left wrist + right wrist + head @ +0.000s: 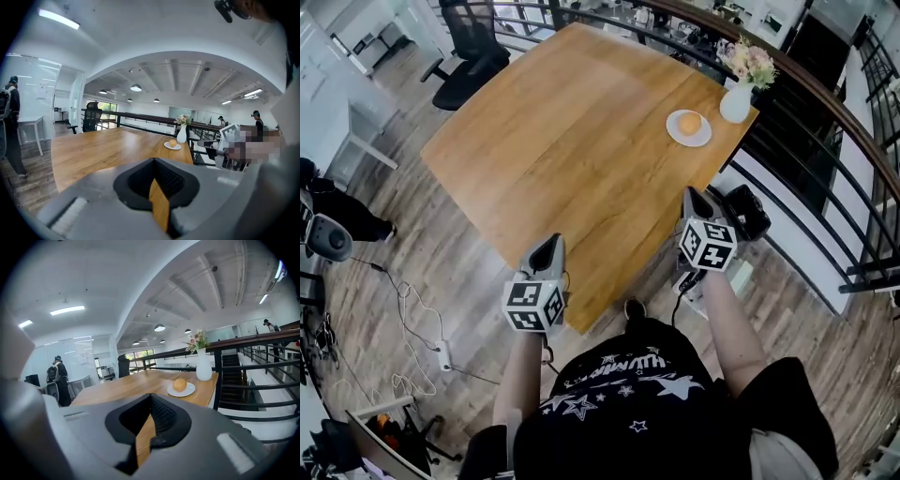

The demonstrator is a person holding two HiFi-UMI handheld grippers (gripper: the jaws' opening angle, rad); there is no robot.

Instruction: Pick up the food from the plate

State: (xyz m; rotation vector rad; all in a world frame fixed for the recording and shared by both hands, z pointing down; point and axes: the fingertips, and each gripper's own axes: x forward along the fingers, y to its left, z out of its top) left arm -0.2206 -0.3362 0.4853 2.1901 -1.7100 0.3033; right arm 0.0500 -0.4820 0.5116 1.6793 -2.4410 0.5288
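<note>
While the left gripper (551,242) and right gripper (692,195) are hanging at the desk's (572,141) near edge, the food (689,122) is sitting on its plate (705,138) far ahead. Left gripper view: fingers (136,185) are meeting, empty. Right gripper view: likewise closed; I'd be opening them early.

Bright, even indoor light, bent hard by wide lenses

Strip lights (67,310) and round ceiling lamps (136,87) wash the white ceiling, and the far windows (140,355) glow pale and slightly blown out. The wooden table (562,141) carries a soft, broad sheen, and shadows across the room are faint and diffuse. Straight lines bow towards the edges in all three views, the railing (825,103) most of all. Both gripper views fall to black in the corners. The left gripper (156,187) and right gripper (144,427) loom right at their own lenses, soft and out of focus, while the distance stays fairly sharp
</note>
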